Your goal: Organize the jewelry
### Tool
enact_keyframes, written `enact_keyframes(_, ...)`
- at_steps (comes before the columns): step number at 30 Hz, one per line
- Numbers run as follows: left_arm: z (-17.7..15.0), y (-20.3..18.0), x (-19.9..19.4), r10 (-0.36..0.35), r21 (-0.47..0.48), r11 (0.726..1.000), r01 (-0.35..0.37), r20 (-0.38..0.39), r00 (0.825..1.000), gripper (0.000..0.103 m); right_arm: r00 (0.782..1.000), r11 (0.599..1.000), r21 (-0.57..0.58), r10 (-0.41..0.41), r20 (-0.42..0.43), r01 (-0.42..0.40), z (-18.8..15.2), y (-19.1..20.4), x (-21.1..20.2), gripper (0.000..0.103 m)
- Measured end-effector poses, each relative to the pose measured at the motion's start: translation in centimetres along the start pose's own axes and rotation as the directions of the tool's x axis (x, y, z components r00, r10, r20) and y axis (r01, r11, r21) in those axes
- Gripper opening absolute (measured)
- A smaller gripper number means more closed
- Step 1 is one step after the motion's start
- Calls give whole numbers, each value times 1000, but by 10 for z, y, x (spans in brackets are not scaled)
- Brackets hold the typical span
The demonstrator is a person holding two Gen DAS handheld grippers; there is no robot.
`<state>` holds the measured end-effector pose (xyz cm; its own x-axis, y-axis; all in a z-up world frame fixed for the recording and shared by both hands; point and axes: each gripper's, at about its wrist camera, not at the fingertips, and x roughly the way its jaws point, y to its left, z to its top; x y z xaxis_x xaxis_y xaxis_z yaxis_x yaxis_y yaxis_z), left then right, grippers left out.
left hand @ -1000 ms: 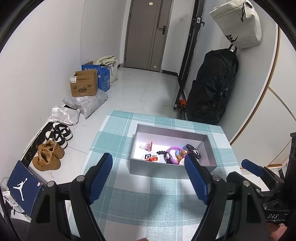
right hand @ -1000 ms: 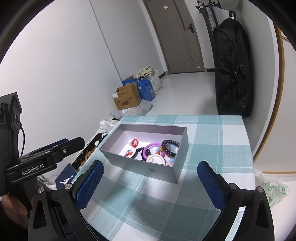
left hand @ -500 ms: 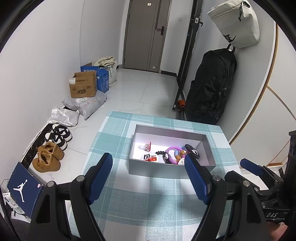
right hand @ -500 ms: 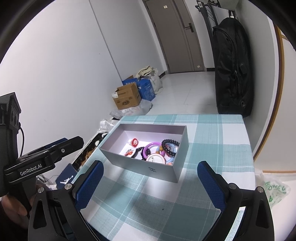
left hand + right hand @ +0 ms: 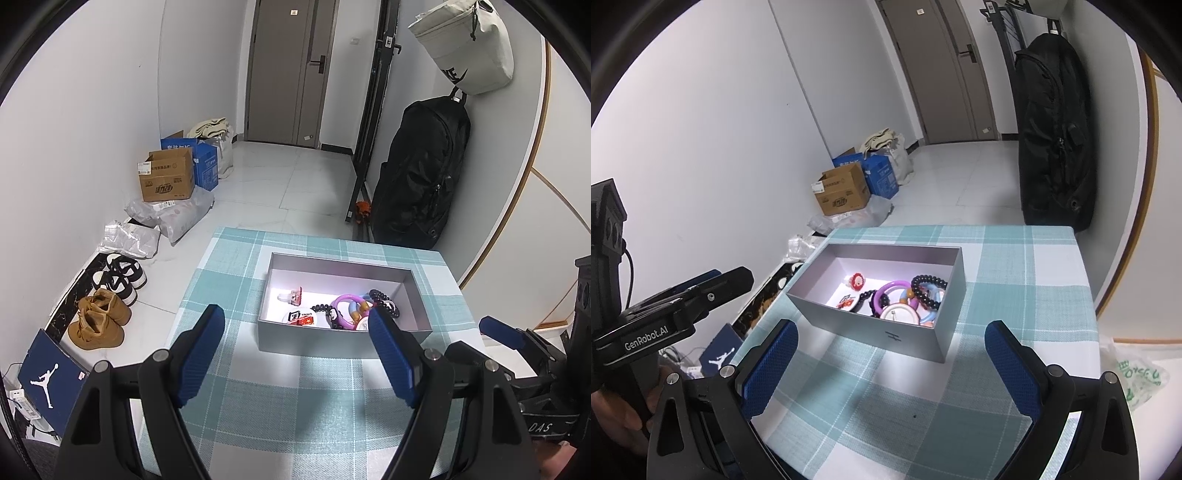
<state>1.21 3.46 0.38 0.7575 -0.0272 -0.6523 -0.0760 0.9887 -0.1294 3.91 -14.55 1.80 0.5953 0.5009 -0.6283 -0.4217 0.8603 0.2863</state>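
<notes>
All the jewelry in view already lies heaped in the open grey rectangular box (image 5: 882, 295) standing on the teal plaid-clothed surface (image 5: 1015, 280): a purple ring bangle (image 5: 890, 293), a dark beaded bracelet (image 5: 927, 290) and smaller pieces. Nothing lies loose on the cloth, so the gathering looks finished. Both the left gripper (image 5: 295, 354) and right gripper (image 5: 890, 365) hover short of the box, fingers spread wide and holding nothing.

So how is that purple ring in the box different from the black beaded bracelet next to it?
The purple ring is one smooth, solid band; the black beaded bracelet is a string of round dark beads. The ring lies nearer the box's middle, the bracelet against its right end wall. Both sit loose in the grey box, untouched by either hand-held gripper.
</notes>
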Motion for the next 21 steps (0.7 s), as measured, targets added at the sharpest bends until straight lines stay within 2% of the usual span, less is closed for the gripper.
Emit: enact_keyframes(21, 0, -2, 2, -24, 7, 1000, 24, -3, 1000, 77, 1000, 1000, 9, -2, -10, 2, -1, 0, 2, 102)
